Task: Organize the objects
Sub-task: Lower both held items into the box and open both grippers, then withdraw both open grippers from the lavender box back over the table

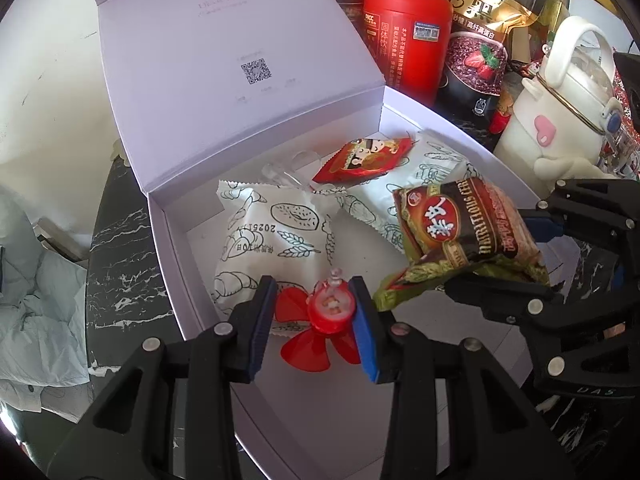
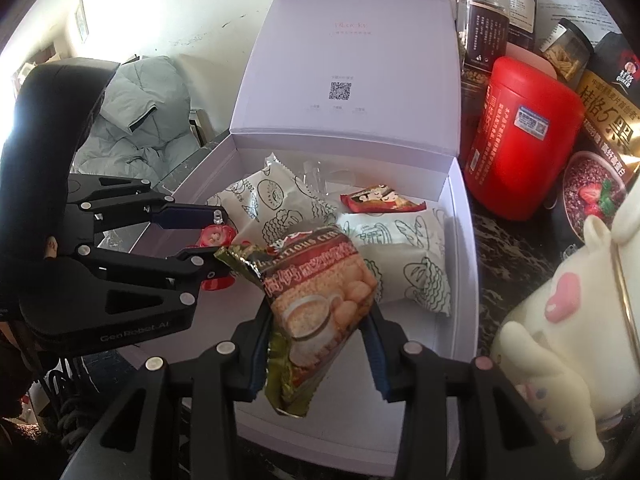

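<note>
An open white gift box (image 1: 172,240) (image 2: 460,240) lies on a dark marble top with its lid standing up. Inside are two white bread packets (image 1: 272,232) (image 2: 404,252) and a small red snack packet (image 1: 360,160) (image 2: 380,200). My left gripper (image 1: 316,308) (image 2: 218,240) is shut on the hub of a red propeller toy (image 1: 330,312) (image 2: 214,236), held over the box's near left part. My right gripper (image 2: 318,320) (image 1: 496,260) is shut on a green and brown cereal packet (image 2: 316,304) (image 1: 468,232), held over the box beside the toy.
A red canister (image 1: 404,44) (image 2: 520,140), a black and gold oat bag (image 1: 476,20) (image 2: 608,120) and several jars (image 2: 480,20) crowd the far right of the box. A cream bottle with a handle (image 1: 560,120) (image 2: 560,340) stands close on the right. A pale green jacket (image 2: 132,120) lies at left.
</note>
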A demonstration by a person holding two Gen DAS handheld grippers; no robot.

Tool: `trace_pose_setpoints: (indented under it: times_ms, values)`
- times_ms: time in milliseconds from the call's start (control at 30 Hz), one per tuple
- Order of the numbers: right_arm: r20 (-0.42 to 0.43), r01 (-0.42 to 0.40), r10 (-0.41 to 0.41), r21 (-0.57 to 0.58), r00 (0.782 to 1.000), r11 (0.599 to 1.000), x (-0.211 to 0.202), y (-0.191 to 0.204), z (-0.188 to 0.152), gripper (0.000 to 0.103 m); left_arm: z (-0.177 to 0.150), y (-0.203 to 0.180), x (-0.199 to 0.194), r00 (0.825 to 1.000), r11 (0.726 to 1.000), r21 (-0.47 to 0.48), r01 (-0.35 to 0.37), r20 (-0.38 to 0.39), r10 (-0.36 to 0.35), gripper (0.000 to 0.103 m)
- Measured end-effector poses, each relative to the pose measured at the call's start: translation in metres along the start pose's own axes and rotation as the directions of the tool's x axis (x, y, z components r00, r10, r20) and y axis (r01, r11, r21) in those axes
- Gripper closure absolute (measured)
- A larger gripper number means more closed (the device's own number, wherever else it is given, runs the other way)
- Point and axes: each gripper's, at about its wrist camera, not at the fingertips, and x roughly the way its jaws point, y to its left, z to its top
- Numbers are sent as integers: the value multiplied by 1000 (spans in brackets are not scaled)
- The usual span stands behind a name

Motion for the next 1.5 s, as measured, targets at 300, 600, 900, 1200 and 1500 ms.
trace_pose_setpoints:
  times_ms: [300, 600, 900, 1200, 1500]
  values:
    - [-19, 3, -2, 12, 1000, 1000, 7, -1, -1, 61, -1, 0, 3, 1000, 1000, 21, -14, -4, 14, 67]
    - [-15, 15, -15, 18, 1000, 1000, 6, -2, -1, 57, -1, -2, 5, 1000, 1000, 9, -29, 2, 29, 67]
    - [-21, 100, -100, 7, 995, 995, 2, -1, -3, 42, -4, -5, 9, 997, 997, 17, -75, 1, 75, 64]
    - [3, 138, -138, 26, 990, 990, -16, 2, -6, 42, -8, 0, 6, 996, 996, -17, -84, -13, 83, 61]
    - [41, 143, -144, 38, 989, 989, -42, 8, -9, 42, -9, 6, -13, 996, 996, -26, -86, 19, 87, 61]
